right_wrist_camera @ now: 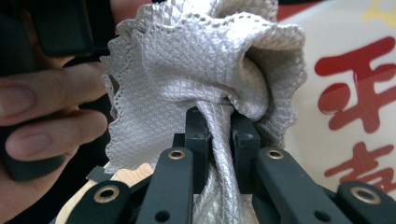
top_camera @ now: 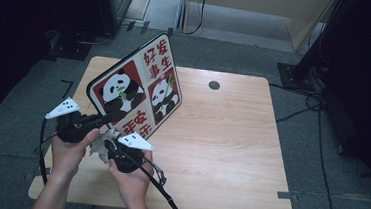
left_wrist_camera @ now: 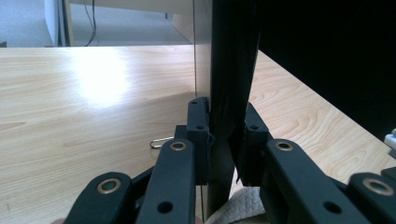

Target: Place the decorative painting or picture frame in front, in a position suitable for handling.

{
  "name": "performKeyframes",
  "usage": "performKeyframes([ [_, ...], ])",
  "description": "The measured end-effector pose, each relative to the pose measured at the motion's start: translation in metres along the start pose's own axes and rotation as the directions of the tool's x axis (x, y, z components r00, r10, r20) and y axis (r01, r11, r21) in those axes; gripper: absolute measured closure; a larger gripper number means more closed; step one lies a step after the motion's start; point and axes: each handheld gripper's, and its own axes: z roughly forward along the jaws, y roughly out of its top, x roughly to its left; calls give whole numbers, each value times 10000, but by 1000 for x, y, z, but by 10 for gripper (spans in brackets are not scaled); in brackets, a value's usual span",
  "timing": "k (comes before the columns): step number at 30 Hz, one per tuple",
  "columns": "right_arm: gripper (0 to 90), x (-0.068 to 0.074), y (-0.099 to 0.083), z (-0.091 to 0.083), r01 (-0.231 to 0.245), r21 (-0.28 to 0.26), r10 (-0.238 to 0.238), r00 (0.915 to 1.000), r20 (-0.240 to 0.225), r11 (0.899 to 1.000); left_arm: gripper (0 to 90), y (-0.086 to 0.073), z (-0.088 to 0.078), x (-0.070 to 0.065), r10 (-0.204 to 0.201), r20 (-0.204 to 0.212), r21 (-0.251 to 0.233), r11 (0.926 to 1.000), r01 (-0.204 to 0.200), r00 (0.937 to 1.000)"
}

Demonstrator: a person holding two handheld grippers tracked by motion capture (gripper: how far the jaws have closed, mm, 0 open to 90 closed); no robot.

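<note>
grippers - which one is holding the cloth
The right gripper: its jaws pinch the grey textured cloth, while the left gripper clamps the panda board's edge.

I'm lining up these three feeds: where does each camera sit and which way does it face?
High view: above the near table edge, looking forward and down; forearms, both hands.
Left gripper view: on the left gripper, along its fingers clamping the panda board edge.
Right gripper view: on the right gripper, clamping a cloth; the other hand's fingers show.
Shared: board, cloth.

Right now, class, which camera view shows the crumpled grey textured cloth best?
The right gripper view: the crumpled grey textured cloth is close, pinched in the jaws, weave sharp. The high view shows a small bunch between the hands; the left gripper view, a corner.
</note>
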Motion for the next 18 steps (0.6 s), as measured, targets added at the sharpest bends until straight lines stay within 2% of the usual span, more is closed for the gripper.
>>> performKeyframes([
  [2,809,-1,-6,3,146,284,-151,9997,187,9995,799,0,0,0,-4,7,6,10000,4,10000],
  [5,809,-12,-24,6,-236,795,206,9991,373,9966,798,0,0,0,-18,13,3,10000,18,10000],
  [8,809,-17,-30,6,-411,958,377,9986,370,9946,798,0,0,0,-19,11,-2,10000,19,10000],
  [11,809,-13,-19,4,-339,686,326,9993,195,9971,799,0,0,-1,-11,-17,-20,10000,11,10000],
  [15,808,-2,1,1,58,84,-57,9999,-94,9999,798,0,0,-1,-13,-23,-21,10000,13,10000],
  [18,807,-2,3,-1,239,25,-238,9997,-99,9997,798,0,0,0,-4,-7,-19,10000,4,10000],
])
